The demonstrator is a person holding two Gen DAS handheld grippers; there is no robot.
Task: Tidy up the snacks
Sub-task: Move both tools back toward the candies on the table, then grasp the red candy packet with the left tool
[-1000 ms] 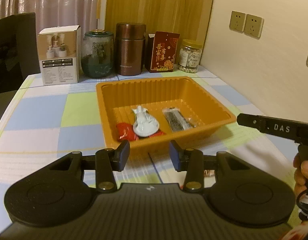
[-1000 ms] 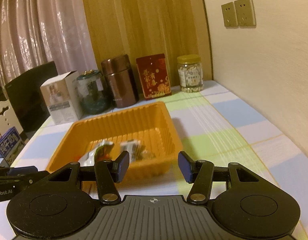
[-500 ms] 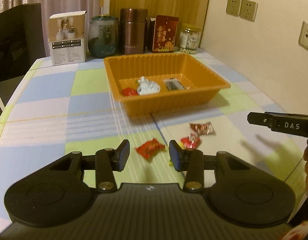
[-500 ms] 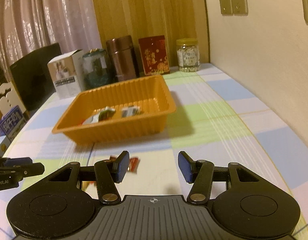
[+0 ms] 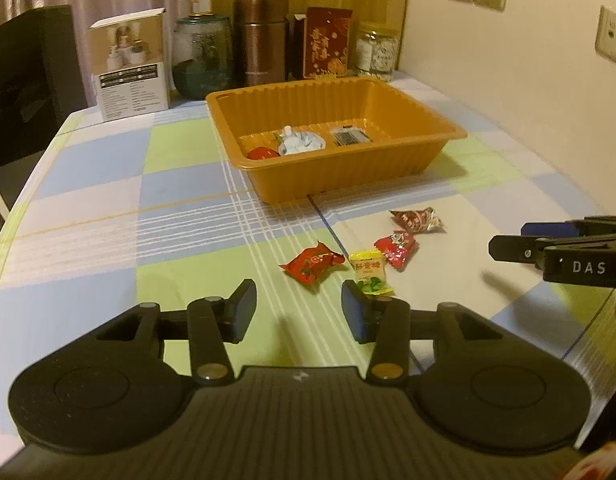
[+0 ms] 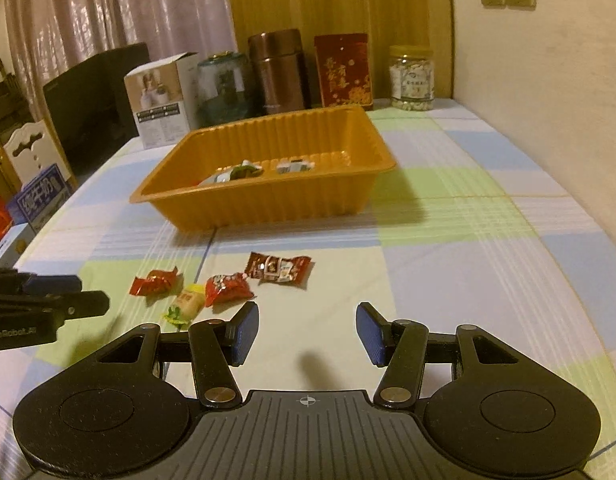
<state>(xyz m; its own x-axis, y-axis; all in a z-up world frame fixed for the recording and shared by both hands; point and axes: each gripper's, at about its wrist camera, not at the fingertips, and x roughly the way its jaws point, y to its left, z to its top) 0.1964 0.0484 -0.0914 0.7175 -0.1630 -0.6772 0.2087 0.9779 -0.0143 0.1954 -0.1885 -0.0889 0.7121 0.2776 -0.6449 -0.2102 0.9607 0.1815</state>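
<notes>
An orange tray [image 5: 440,138] [image 6: 348,196] sits mid-table holding a red packet [image 5: 263,153], a white packet [image 5: 300,143] and a dark packet [image 5: 349,136]. On the cloth in front of it lie several snacks: a red packet [image 5: 312,265] [image 6: 154,282], a yellow-green candy [image 5: 371,272] [image 6: 185,304], another red packet [image 5: 397,249] [image 6: 228,287] and a brown-red wrapper [image 5: 417,220] [image 6: 279,269]. My left gripper [image 5: 298,310] hovers just short of the red and yellow ones, its jaws opening with nothing between them. My right gripper [image 6: 307,333] stands open and empty, right of the snacks.
Along the table's back stand a white box [image 5: 128,64], a green glass jar [image 5: 202,58], a brown canister [image 5: 261,40], a red box [image 5: 326,42] and a jar of pale pieces [image 5: 377,56]. A wall runs along the right. A dark chair [image 5: 24,80] is at left.
Both grippers have pulled back from the tray and sunk, bringing the loose snacks on the cloth into view. The left jaws stand slightly wider.
</notes>
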